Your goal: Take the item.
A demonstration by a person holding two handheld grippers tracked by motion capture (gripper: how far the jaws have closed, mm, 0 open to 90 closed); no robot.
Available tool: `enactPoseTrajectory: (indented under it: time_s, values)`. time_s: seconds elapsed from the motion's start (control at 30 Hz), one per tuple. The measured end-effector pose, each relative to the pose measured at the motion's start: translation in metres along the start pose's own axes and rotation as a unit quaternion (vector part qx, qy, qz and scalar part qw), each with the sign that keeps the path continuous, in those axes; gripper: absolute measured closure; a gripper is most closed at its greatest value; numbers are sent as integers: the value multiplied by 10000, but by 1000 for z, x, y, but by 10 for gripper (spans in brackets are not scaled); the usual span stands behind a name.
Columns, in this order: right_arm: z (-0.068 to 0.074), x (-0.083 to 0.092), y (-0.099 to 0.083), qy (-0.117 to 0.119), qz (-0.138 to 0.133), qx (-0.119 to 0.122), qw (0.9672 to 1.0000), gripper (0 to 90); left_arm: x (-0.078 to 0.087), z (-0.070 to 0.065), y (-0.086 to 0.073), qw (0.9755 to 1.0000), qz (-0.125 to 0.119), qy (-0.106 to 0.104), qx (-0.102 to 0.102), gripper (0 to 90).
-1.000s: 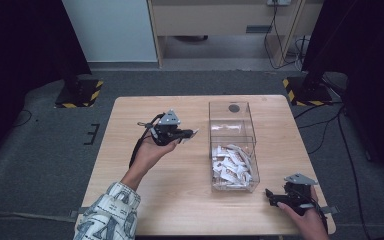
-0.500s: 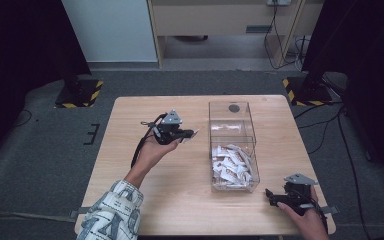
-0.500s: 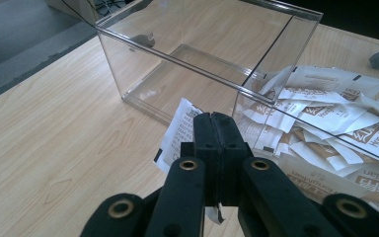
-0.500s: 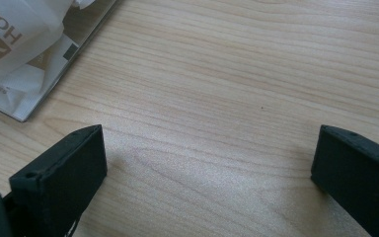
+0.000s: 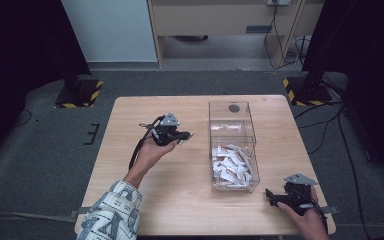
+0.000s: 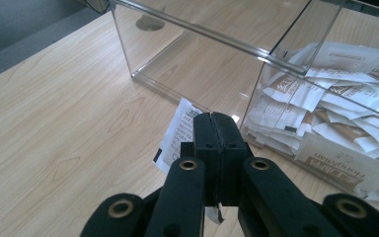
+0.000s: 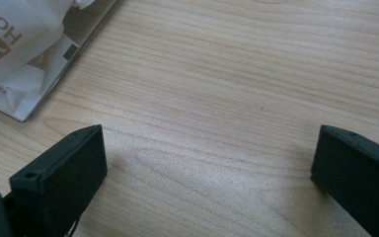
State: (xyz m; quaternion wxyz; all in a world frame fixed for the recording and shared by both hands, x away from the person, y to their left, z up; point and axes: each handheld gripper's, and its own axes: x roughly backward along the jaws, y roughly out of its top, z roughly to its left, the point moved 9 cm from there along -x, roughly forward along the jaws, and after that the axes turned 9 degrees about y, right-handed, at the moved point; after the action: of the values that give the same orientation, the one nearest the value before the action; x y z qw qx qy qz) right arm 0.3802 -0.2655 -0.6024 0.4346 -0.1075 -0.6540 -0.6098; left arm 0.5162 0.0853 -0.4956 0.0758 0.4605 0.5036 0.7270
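Left gripper (image 5: 184,135): jaws are pinching tight on a white sachet (image 6: 180,133), and a hand (image 5: 150,152) is holding it over the middle-left of the table (image 5: 130,165), jaws pointing right toward the box.

Sachet: it's hanging flat in the jaws, printed side showing in the left gripper view, poking out past the jaw tips and a bit below them too. It's sitting just beside the box wall, outside it, above the wood.

Box (image 5: 232,145): clear, two compartments, standing right of centre. The far compartment (image 5: 230,120) is looking bare apart from something pale lying near the divider. The near compartment (image 5: 232,165) is holding a loose heap of the same white sachets.

Right gripper (image 5: 269,195): sitting low at the near right corner of the table, well apart from the left one. Jaws are standing wide open with just bare wood between them in the right gripper view, and the box corner with its sachets (image 7: 15,54) is showing at upper left.
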Motion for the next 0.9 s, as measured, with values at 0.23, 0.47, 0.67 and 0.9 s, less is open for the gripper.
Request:
enactPoseTrajectory:
  time_s: [0.23, 0.47, 0.67, 0.9]
  values:
    - [0, 0, 0, -2, 1, 3, 10000, 8, -4, 6, -13, 9999, 100, 45, 88, 893]
    - [0, 0, 0, -2, 2, 3, 10000, 8, -5, 12, -22, 9997, 175, 116, 127, 892]
    - [0, 0, 0, -3, 3, 4, 10000, 8, -7, 16, -33, 9994, 256, 146, 164, 891]
    - [0, 0, 0, -2, 3, 3, 10000, 8, -10, 24, -45, 9989, 359, 232, 196, 892]
